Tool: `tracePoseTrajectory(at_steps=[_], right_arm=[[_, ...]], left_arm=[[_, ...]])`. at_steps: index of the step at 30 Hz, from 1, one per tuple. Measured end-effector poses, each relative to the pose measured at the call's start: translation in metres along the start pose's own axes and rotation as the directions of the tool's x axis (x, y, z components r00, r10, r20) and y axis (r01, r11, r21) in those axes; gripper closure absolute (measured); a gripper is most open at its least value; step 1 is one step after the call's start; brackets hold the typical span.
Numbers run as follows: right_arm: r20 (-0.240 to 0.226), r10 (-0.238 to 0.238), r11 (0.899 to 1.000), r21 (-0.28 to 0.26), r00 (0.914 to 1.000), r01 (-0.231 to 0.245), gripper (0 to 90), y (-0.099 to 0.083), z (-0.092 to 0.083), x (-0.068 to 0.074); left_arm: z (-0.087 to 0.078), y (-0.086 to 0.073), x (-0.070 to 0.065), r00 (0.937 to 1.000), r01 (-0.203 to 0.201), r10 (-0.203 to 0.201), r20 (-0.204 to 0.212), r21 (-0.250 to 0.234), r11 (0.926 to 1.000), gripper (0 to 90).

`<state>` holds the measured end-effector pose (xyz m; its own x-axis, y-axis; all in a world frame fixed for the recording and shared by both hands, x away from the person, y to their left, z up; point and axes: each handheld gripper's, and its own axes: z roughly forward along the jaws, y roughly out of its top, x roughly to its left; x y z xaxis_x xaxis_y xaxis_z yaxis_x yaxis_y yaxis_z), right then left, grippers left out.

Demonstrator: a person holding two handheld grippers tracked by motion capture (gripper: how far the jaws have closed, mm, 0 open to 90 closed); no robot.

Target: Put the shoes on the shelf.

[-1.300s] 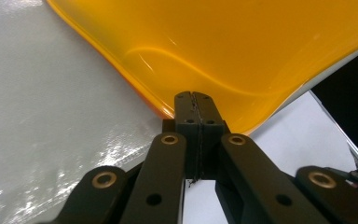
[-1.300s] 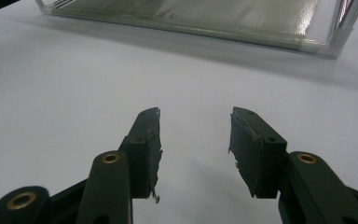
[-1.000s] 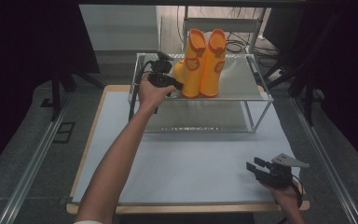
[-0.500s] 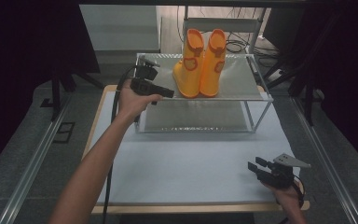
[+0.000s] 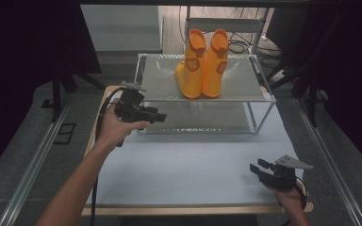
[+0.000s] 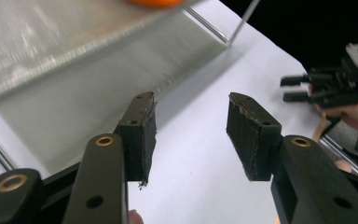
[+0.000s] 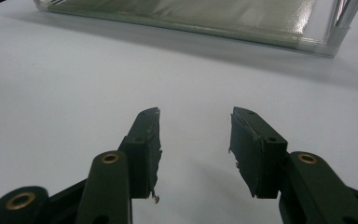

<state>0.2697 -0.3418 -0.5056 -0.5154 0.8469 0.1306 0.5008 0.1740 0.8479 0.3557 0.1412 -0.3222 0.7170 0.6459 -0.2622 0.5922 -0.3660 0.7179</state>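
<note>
Yellow boots [image 5: 202, 63] on shelf [image 5: 160, 80], beyond left hand-held gripper [image 5: 158, 116], jaws apart, empty.

overhead forward-down, claw cameras close, perhaps sharing table [image 5: 184, 165]

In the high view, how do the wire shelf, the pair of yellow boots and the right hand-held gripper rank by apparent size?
1. Wire shelf
2. Pair of yellow boots
3. Right hand-held gripper, though it is nearer the camera.
</note>
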Motion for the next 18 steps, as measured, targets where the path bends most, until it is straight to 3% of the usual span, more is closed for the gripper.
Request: tracePoseTrajectory(at_steps=[6,10,18], right_arm=[[0.000,-0.005,1.000,0.005,1.0000,0.005,52.0,-0.001,0.002,0.001],[-0.001,-0.005,1.000,0.011,1.0000,0.005,52.0,-0.001,0.003,0.001],[0.003,-0.006,1.000,0.001,1.0000,0.006,52.0,0.000,0.002,0.001]], left_arm=[[0.000,-0.027,-0.006,0.9998,-0.021,0.021,0.002,0.015,0.9997,50.5],[0.005,-0.040,-0.005,0.9998,-0.015,0.014,0.013,0.031,0.9994,49.9],[0.012,-0.043,-0.003,0.9999,-0.011,0.010,0.010,0.052,0.9986,49.3]])
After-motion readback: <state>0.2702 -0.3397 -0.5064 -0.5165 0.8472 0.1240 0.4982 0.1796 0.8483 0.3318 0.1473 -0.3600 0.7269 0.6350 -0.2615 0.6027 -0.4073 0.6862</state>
